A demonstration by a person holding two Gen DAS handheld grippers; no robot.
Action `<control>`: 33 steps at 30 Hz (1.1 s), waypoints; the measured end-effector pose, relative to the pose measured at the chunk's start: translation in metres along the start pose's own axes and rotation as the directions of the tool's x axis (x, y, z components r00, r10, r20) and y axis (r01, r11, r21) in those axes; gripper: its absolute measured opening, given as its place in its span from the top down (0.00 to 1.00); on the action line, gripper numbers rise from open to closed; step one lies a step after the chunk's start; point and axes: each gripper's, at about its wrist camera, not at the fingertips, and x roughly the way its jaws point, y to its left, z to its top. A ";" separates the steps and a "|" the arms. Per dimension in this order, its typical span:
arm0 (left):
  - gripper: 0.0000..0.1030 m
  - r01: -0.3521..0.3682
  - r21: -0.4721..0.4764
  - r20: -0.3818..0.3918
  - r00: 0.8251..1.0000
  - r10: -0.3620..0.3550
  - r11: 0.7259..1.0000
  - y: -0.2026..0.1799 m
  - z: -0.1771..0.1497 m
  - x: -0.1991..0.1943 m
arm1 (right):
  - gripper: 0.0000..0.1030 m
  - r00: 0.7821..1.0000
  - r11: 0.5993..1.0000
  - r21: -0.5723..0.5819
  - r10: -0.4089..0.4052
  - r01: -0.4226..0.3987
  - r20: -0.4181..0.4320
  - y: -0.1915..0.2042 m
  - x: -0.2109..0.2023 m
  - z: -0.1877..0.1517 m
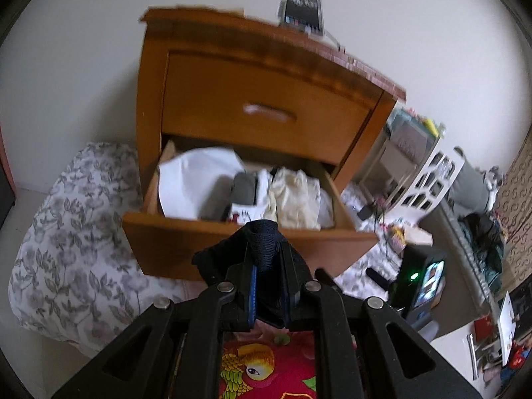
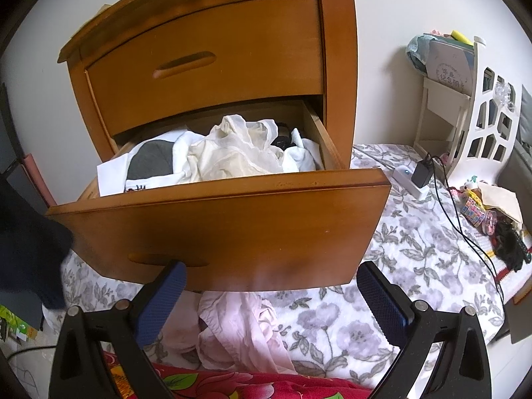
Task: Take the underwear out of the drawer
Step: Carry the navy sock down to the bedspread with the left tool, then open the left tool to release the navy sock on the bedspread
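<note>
Left gripper [image 1: 267,266]: jaws clamped on dark underwear [image 1: 262,239], frame centre, just in front of and above the drawer [image 1: 232,232] front, already outside it. Right gripper [image 2: 269,299]: jaws wide, empty, below the drawer front; nearer the cream garment [image 2: 232,153] inside.

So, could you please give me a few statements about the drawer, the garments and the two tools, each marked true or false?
1. The lower drawer is pulled open. True.
2. The left tool is open and holds nothing. False: it is shut on a dark navy garment.
3. The right tool is open, with nothing between its fingers. True.
4. The upper drawer is pulled open. False: it is closed.
5. A pale pink garment lies on the floral bedding below the drawer front. True.
6. The open drawer holds nothing. False: a cream garment and other clothes are inside.
</note>
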 end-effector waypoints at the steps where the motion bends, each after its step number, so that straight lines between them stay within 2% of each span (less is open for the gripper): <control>1: 0.89 -0.012 0.006 -0.011 1.000 0.012 1.000 -0.001 -0.003 0.007 | 0.00 1.000 1.000 0.001 0.001 -0.001 -0.001 0.000 0.000 0.000; 10: 0.88 -0.061 0.039 -0.137 0.988 0.066 0.997 -0.003 -0.027 0.065 | 0.00 1.000 1.000 0.003 0.002 -0.002 -0.006 -0.001 0.002 0.000; 20: 0.88 -0.088 0.069 -0.276 0.956 0.104 0.994 -0.001 -0.055 0.125 | 0.00 1.000 1.000 0.007 0.006 -0.006 -0.018 -0.001 0.005 0.000; 27: 0.88 -0.123 0.058 -0.331 0.934 0.136 0.991 0.010 -0.062 0.153 | 0.00 1.000 1.000 0.004 0.005 -0.005 -0.022 0.000 0.006 0.000; 33: 0.88 -0.147 0.038 -0.337 0.929 0.151 0.988 0.017 -0.062 0.156 | 0.00 1.000 1.000 0.002 0.002 -0.002 -0.022 0.000 0.006 0.000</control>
